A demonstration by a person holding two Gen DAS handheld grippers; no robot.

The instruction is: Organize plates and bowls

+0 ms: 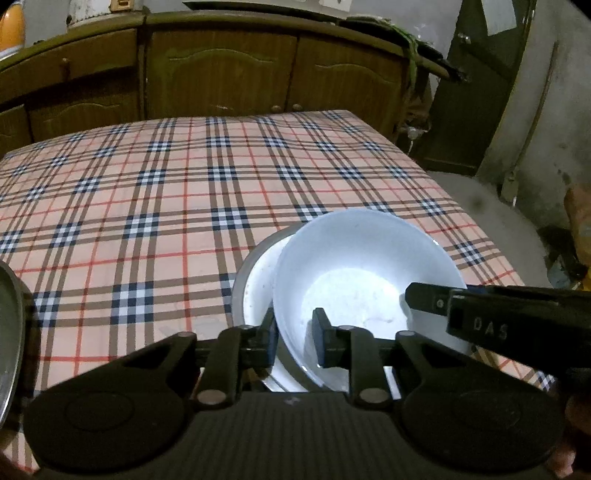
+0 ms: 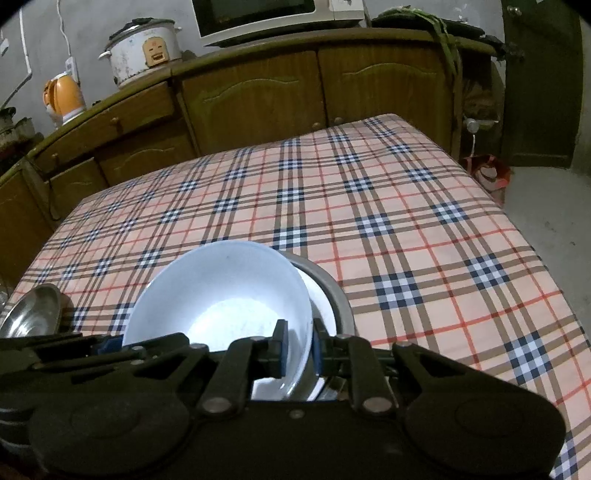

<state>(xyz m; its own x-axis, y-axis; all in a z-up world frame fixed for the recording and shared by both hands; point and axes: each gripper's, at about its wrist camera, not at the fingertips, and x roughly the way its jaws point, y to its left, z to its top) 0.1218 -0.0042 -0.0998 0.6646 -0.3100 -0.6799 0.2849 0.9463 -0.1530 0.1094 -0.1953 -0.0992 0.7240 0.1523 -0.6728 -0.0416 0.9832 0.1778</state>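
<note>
A white bowl (image 1: 362, 266) (image 2: 221, 288) hangs tilted over a steel bowl (image 1: 240, 273) (image 2: 336, 291) that has a white dish (image 1: 258, 291) (image 2: 319, 295) inside it. My left gripper (image 1: 293, 332) straddles the white bowl's near-left rim, one finger outside and one inside, pressed on the wall. It shows at the bowl's left side (image 2: 110, 343) in the right wrist view. My right gripper (image 2: 300, 347) is shut on the bowl's near-right rim. In the left wrist view its fingertip (image 1: 424, 299) reaches in over the right rim.
The checked tablecloth (image 1: 147, 184) (image 2: 406, 221) covers the table. A second steel bowl (image 1: 7, 332) (image 2: 33, 314) lies at the near left. Wooden cabinets (image 2: 251, 96) stand behind, with a rice cooker (image 2: 144, 48), an orange kettle (image 2: 64, 96) and a microwave (image 2: 258, 14) on top. The table drops off at the right.
</note>
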